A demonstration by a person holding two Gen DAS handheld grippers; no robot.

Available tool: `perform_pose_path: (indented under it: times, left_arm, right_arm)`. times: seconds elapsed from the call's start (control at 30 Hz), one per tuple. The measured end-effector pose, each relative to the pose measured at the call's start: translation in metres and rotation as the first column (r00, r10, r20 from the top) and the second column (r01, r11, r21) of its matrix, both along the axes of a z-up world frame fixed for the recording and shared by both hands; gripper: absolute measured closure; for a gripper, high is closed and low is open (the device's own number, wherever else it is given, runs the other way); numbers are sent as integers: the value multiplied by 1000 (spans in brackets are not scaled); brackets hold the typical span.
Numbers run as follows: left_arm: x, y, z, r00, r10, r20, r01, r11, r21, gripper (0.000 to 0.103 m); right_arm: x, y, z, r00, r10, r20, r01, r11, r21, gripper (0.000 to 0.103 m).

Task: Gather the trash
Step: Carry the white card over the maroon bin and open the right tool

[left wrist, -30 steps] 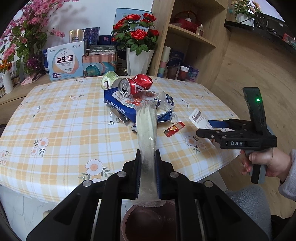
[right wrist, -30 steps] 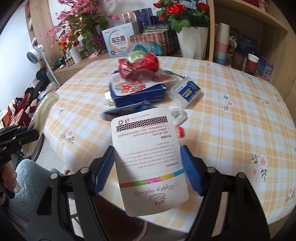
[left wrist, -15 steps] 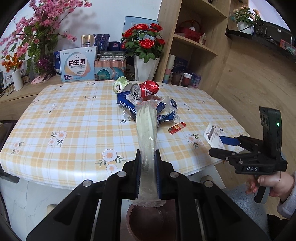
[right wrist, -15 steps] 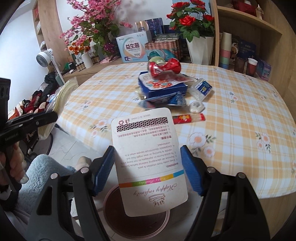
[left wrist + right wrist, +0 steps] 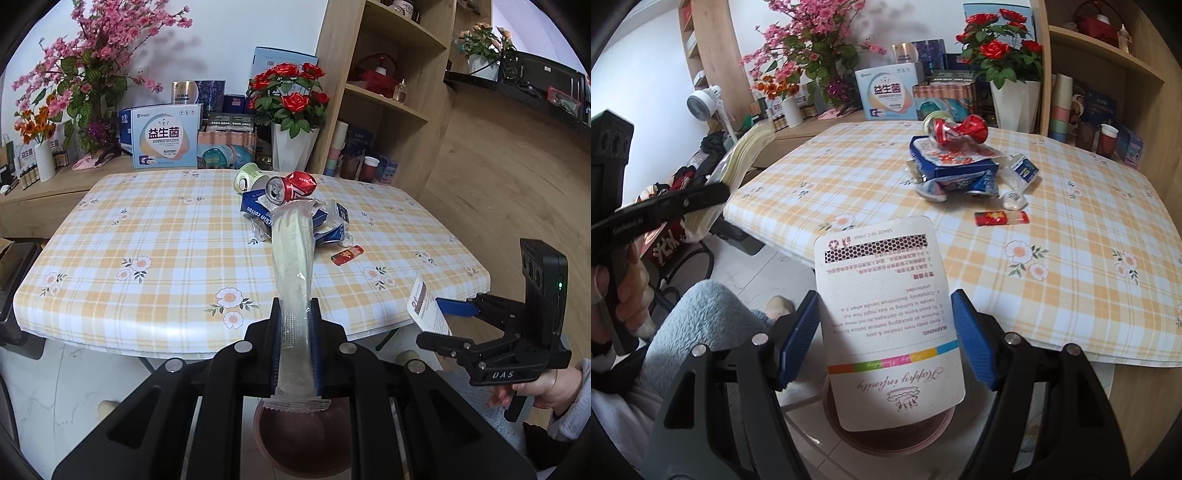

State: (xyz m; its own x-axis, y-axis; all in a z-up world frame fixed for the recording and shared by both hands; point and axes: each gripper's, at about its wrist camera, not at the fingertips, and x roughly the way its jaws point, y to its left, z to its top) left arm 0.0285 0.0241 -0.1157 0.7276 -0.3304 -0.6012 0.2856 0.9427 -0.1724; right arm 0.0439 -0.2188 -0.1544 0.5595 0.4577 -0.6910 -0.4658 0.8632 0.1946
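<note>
Our left claw (image 5: 294,345) was clamped narrow on a long clear wrapper (image 5: 293,273), and our right claw (image 5: 886,332) gripped a white card (image 5: 886,306) across its width. Below both sat a round bin (image 5: 886,435); beyond them, more trash (image 5: 295,206) lay on the tabletop (image 5: 147,236).

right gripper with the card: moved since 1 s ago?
Yes. The right gripper, holding the card, has pulled back off the table; the table edge now lies ahead and the pink bin shows beneath.

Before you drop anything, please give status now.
Left gripper shut on plastic bag. Right gripper holds white card. Pink bin below both. Nothing blocking.
</note>
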Motion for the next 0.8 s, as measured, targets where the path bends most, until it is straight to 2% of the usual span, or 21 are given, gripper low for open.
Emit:
perform_pose_path:
  times: [0.5, 0.53, 0.6, 0.8]
  left_arm:
    - [-1, 0, -8, 1000, 2, -29, -2, 1000, -3, 89]
    - [-2, -1, -9, 1000, 2, -31, -2, 1000, -1, 89]
    - [-3, 0, -10, 999, 3, -37, -3, 1000, -2, 89]
    - [-2, 0, -17, 998, 0, -62, -1, 1000, -7, 89]
  right_arm:
    - [-11, 17, -20, 995, 59, -75, -60, 998, -10, 29]
    - [-11, 17, -21, 995, 60, -82, -61, 998, -5, 27]
    - [-10, 17, -20, 995, 58, -81, -57, 998, 6, 13]
    - [-1, 7, -7, 999, 3, -43, -2, 1000, 17, 7]
